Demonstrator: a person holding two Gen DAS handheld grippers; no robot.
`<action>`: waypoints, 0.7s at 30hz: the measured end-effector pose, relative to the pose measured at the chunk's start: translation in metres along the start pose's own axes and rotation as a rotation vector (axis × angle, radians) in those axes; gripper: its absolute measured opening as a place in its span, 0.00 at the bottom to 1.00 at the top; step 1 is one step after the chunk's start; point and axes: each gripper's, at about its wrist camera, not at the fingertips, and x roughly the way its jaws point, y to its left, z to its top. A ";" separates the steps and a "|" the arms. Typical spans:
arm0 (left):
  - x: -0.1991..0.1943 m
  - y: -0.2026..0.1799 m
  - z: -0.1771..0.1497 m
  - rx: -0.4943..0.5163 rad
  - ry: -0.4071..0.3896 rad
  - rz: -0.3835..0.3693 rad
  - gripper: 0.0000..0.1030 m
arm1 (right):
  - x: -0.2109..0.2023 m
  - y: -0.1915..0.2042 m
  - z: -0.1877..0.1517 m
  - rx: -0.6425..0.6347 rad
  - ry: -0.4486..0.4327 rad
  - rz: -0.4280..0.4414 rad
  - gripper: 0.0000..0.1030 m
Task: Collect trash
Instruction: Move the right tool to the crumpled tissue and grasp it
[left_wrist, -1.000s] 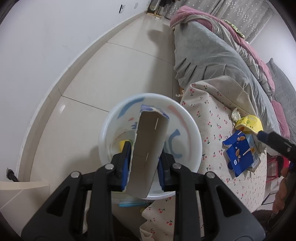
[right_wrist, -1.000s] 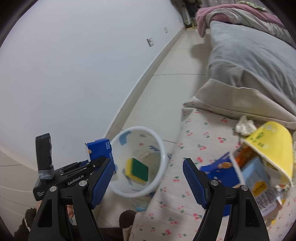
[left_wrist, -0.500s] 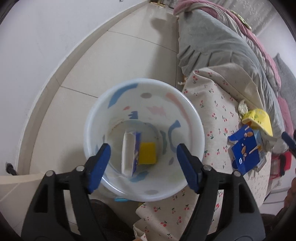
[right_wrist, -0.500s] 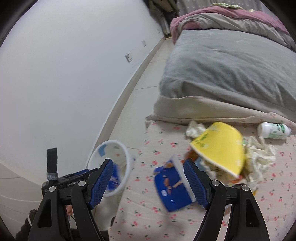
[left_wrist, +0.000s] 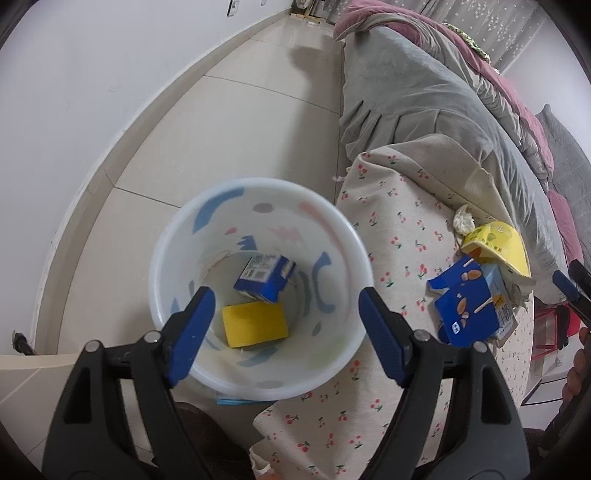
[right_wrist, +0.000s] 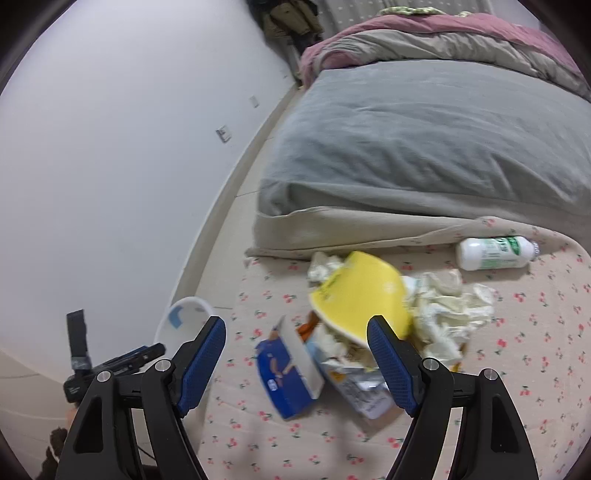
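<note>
left gripper opening wide, empty, over bin. right gripper hanging wide, empty, near blue box right of bin; straddling it squarely advised.

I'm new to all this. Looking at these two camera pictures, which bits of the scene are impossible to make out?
- Right wrist view: the white bin is half hidden behind a blue finger; its contents are unseen.
- Right wrist view: rubbish under the yellow bowl is covered and blurred.
- Right wrist view: the white bottle label is too small to read.
- Left wrist view: print on the small blue carton in the bin is too small.
</note>
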 end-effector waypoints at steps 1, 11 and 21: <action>0.000 -0.003 0.000 0.005 0.001 -0.001 0.79 | -0.002 -0.006 0.001 0.010 -0.001 -0.009 0.78; 0.010 -0.049 -0.001 0.081 0.028 -0.019 0.80 | -0.012 -0.049 0.000 0.073 0.012 -0.077 0.78; 0.017 -0.083 -0.002 0.118 0.050 -0.033 0.81 | -0.011 -0.091 -0.003 0.148 0.053 -0.140 0.78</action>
